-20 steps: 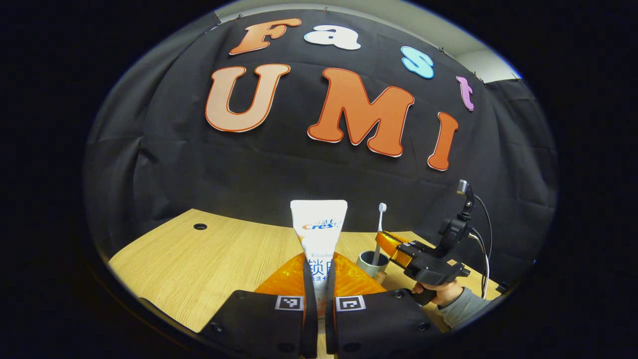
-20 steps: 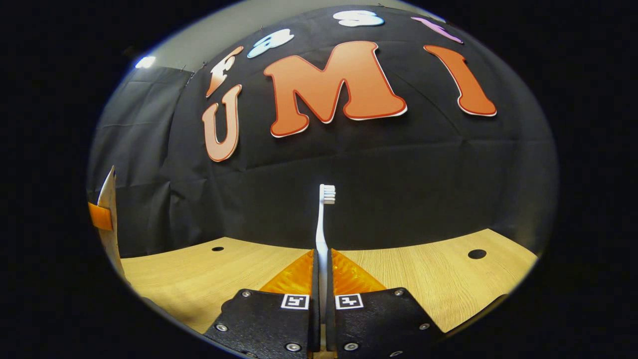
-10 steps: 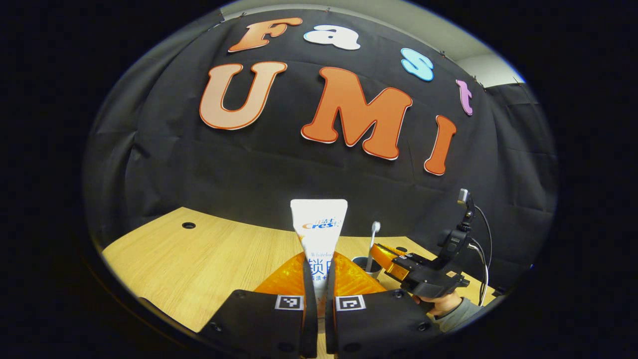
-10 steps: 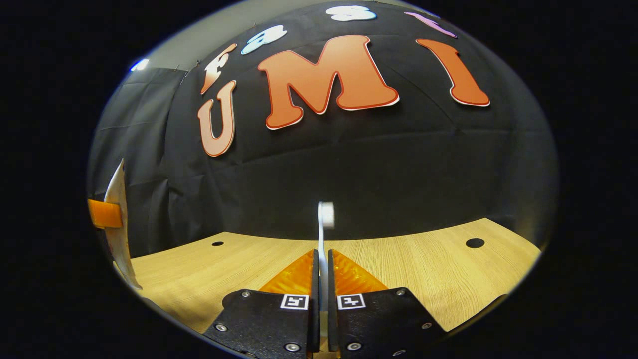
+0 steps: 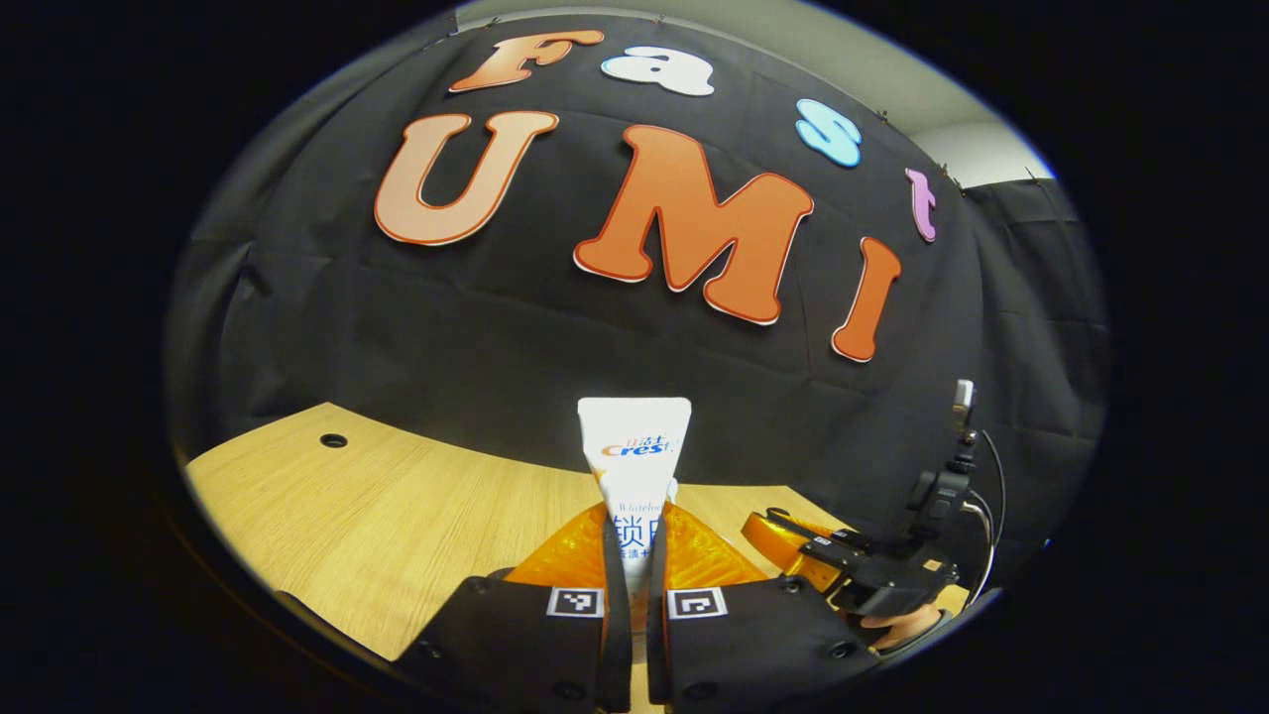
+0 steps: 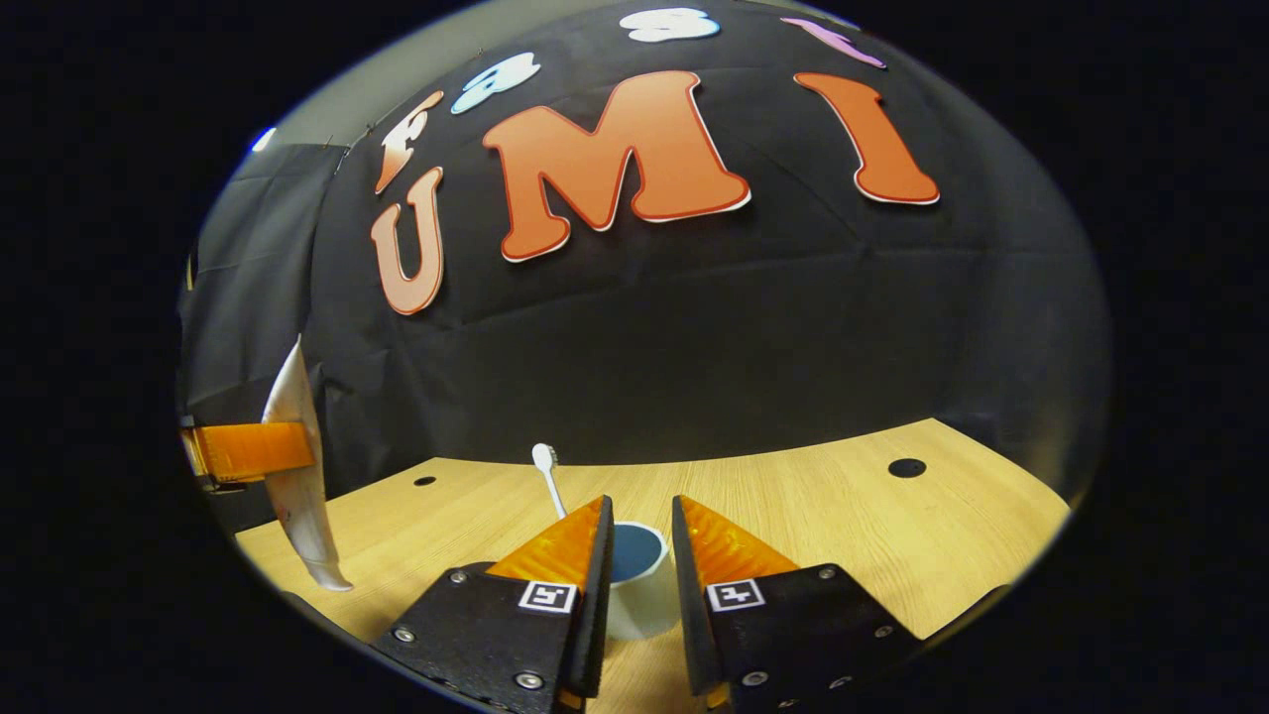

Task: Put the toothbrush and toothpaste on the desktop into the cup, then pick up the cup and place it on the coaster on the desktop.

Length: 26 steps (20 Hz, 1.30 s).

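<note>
The white toothpaste tube [image 5: 634, 451] stands upright between the fingers of my left gripper [image 5: 634, 514], which is shut on it. In the right gripper view that tube [image 6: 297, 486] hangs above the table at far left, cap end down. My right gripper [image 6: 639, 506] is open, with nothing between its fingers. Just beyond its fingertips stands the pale cup [image 6: 639, 585] with a blue inside. The white toothbrush [image 6: 550, 481] leans in the cup, head up and tilted left. In the left gripper view my right gripper [image 5: 793, 540] sits low at the right, held by a hand [image 5: 892, 627].
The light wooden desktop [image 6: 843, 535] runs to the black cloth wall. It has round cable holes at the back right [image 6: 905, 467], back left [image 6: 424, 481] and far left [image 5: 333, 439]. Cables [image 5: 977, 516] rise behind my right gripper.
My right gripper has opened and let go of the toothbrush, which now leans in the cup. My left gripper still holds the toothpaste and its view has swung to the right.
</note>
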### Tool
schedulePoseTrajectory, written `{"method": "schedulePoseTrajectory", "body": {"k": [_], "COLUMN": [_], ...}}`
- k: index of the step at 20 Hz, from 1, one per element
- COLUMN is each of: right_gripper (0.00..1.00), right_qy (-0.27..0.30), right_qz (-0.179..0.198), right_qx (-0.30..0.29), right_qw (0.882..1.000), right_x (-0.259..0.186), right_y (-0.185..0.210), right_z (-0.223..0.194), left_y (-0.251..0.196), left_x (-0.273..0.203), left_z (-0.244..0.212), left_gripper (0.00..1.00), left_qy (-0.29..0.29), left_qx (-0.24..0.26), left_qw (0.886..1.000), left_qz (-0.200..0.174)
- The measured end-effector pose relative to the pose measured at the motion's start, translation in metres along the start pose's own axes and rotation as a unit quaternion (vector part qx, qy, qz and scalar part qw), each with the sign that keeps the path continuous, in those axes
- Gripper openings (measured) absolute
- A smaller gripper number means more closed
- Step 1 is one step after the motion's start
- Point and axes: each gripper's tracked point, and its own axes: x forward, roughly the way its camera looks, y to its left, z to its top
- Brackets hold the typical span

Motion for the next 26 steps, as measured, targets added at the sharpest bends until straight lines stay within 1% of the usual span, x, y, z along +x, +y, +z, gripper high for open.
{"method": "schedulePoseTrajectory", "body": {"k": [1, 3, 4, 5, 6, 7, 8, 10, 14, 16, 18, 24, 26], "right_gripper": [0.36, 0.47, 0.54, 0.58, 0.63, 0.65, 0.71, 0.75, 0.81, 0.82, 0.83, 0.84, 0.84], "right_qy": [-0.002, 0.004, 0.005, 0.008, 0.011, 0.013, 0.013, 0.007, 0.005, 0.007, 0.01, 0.007, 0.006], "right_qz": [0.0, 0.001, 0.001, 0.003, 0.004, 0.004, 0.003, 0.001, 0.004, 0.003, 0.004, -0.025, -0.028], "right_qx": [-0.002, -0.005, -0.007, -0.012, -0.02, -0.031, -0.042, -0.061, -0.075, -0.07, -0.06, -0.055, -0.056], "right_qw": [1.0, 1.0, 1.0, 1.0, 1.0, 0.999, 0.999, 0.998, 0.997, 0.997, 0.998, 0.998, 0.998], "right_x": [-0.004, -0.015, -0.022, -0.027, -0.032, -0.036, -0.041, -0.051, -0.066, -0.071, -0.079, -0.093, -0.096], "right_y": [-0.002, -0.005, -0.006, -0.007, -0.007, -0.008, -0.009, -0.011, -0.015, -0.02, -0.025, -0.051, -0.054], "right_z": [0.002, 0.0, -0.002, -0.004, -0.006, -0.007, -0.008, -0.006, -0.006, -0.007, -0.011, -0.012, -0.011], "left_y": [0.002, 0.003, 0.0, -0.001, -0.004, -0.008, -0.01, -0.013, -0.03, -0.038, -0.04, -0.049, -0.056], "left_x": [0.01, 0.026, 0.036, 0.048, 0.06, 0.073, 0.085, 0.112, 0.137, 0.134, 0.137, 0.156, 0.162], "left_z": [0.0, -0.001, -0.001, 0.0, 0.001, 0.003, 0.004, 0.006, 0.008, 0.01, 0.011, 0.002, -0.005], "left_gripper": [0.1, 0.1, 0.1, 0.1, 0.09, 0.09, 0.09, 0.1, 0.09, 0.09, 0.1, 0.09, 0.09], "left_qy": [-0.005, -0.012, -0.015, -0.018, -0.023, -0.029, -0.034, -0.046, -0.066, -0.076, -0.091, -0.102, -0.097], "left_qx": [-0.001, -0.009, -0.014, -0.018, -0.02, -0.02, -0.021, -0.025, -0.02, -0.021, -0.023, -0.011, -0.003], "left_qw": [1.0, 1.0, 1.0, 1.0, 0.999, 0.999, 0.999, 0.998, 0.997, 0.995, 0.994, 0.992, 0.992], "left_qz": [-0.003, -0.01, -0.014, -0.016, -0.018, -0.02, -0.019, -0.02, -0.04, -0.053, -0.058, -0.075, -0.081]}}
